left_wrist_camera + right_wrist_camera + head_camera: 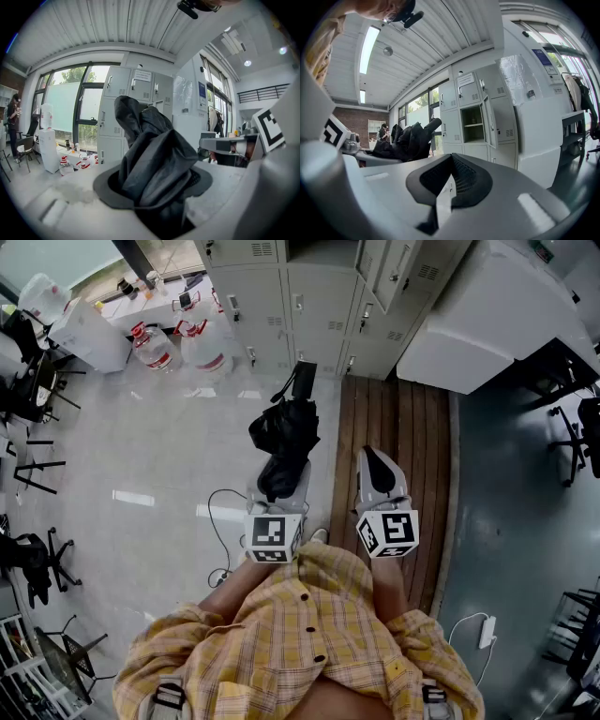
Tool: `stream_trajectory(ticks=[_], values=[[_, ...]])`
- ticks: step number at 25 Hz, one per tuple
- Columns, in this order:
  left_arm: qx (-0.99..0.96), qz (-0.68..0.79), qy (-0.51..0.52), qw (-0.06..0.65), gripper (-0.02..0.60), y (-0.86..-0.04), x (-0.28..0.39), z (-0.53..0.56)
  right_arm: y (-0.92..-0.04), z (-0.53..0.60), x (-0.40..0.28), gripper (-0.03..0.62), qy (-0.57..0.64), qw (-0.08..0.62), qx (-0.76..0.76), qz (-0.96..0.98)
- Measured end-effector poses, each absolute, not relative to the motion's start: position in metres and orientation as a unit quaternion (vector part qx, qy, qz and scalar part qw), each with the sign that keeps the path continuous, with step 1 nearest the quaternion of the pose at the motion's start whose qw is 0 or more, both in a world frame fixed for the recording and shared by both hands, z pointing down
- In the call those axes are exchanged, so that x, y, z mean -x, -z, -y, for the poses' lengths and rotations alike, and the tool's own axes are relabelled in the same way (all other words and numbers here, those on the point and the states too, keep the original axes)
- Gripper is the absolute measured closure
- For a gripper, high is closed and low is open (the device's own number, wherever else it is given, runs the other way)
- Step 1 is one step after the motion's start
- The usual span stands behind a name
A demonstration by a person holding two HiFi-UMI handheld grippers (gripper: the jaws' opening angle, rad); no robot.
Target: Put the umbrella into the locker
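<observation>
A black folded umbrella (284, 442) sticks forward out of my left gripper (281, 486), which is shut on its bunched fabric; its handle end points toward the lockers. In the left gripper view the umbrella (154, 159) fills the gap between the jaws of the left gripper (154, 199). My right gripper (380, 470) is beside it to the right, shut and holding nothing. In the right gripper view the right gripper (449, 183) has its pads together, and the umbrella (410, 140) shows at the left. Ahead, one grey locker (474, 123) stands open with its door (490, 124) swung right.
A bank of grey lockers (272, 306) lines the far wall. Large water bottles (155, 348) and a white dispenser (89, 329) stand left of it, a big white cabinet (487, 315) to the right. A wooden floor strip (394, 427) runs ahead; a cable (220, 540) lies near the feet.
</observation>
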State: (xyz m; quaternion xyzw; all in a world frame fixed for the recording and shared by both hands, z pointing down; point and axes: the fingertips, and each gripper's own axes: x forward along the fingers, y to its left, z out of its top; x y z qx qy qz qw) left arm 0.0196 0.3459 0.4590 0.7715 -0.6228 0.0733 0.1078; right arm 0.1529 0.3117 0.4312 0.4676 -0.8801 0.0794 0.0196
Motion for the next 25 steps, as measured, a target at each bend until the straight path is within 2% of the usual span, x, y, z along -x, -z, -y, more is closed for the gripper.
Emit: stream_trajectory(ticks=[25], values=[[-0.786,0.606,-0.05,0.113,0.324,-0.459,0.068,-0.271,-0.422,-0.251,-0.081,0.599,-0.074,0.004,-0.502,0.861]])
